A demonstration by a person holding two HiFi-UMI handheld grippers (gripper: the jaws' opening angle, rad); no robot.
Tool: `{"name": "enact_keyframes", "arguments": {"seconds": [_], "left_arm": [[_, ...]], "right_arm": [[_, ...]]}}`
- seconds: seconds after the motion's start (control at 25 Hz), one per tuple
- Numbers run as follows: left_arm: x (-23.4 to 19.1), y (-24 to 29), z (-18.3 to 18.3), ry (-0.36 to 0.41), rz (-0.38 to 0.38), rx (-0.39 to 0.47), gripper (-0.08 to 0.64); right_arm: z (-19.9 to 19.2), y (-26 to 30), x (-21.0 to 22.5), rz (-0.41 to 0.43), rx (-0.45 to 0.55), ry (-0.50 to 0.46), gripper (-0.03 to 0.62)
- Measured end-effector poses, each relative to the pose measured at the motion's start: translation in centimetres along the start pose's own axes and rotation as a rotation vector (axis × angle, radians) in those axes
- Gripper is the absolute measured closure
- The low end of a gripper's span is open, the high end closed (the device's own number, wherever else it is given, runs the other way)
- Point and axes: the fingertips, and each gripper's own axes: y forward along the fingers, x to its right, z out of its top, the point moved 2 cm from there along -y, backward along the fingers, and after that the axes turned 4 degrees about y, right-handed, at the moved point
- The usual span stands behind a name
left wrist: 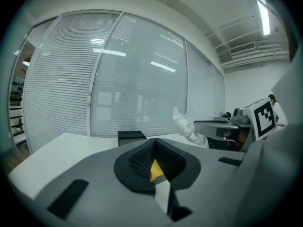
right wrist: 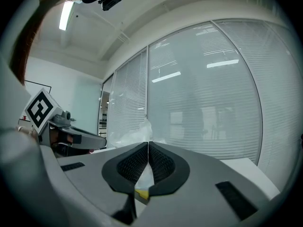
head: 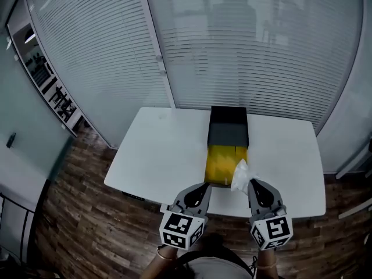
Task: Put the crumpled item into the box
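Observation:
A box point(head: 224, 166) with a yellow inside lies on the white table point(head: 163, 156), its black lid point(head: 228, 127) folded open towards the window. The crumpled white item point(head: 240, 175) hangs over the box's near right corner, pinched in my right gripper point(head: 251, 183). In the right gripper view, the crumpled item point(right wrist: 135, 132) bulges out above the shut jaws of that gripper point(right wrist: 148, 148). My left gripper point(head: 204, 187) hovers at the box's near left corner, shut and holding nothing. The left gripper view shows the item point(left wrist: 184, 125) to the right, with yellow showing below my left gripper point(left wrist: 154, 146).
The table's near edge point(head: 232, 213) runs just under both grippers. Glass walls with blinds point(head: 250, 45) stand behind the table. Wooden floor point(head: 87, 225) lies to the left.

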Motion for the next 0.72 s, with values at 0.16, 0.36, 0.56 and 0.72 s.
{"name": "enact_keyframes", "arguments": {"seconds": [0.16,0.36,0.56,0.72], "left_arm": [[-0.5,0.4,-0.3,-0.006,0.011,-0.013,0.543],[-0.8,1.0,-1.1,-0.005,0.004,-0.036,0.543],[-1.3,2.2,-0.9,0.010,-0.027,-0.033,0.543],[-1.7,3.3,-0.6,0.011,-0.052,-0.031,0.543]], "right_arm": [[-0.2,1.6,0.6,0.010,-0.013,-0.041,0.561],[-0.6,2.6,1.0,-0.004,-0.017,-0.072,0.561],[-1.4,3.8,1.3,-0.023,-0.036,-0.077,0.561],[-2.0,4.7,2.0,-0.045,-0.058,-0.083,0.561]]}}
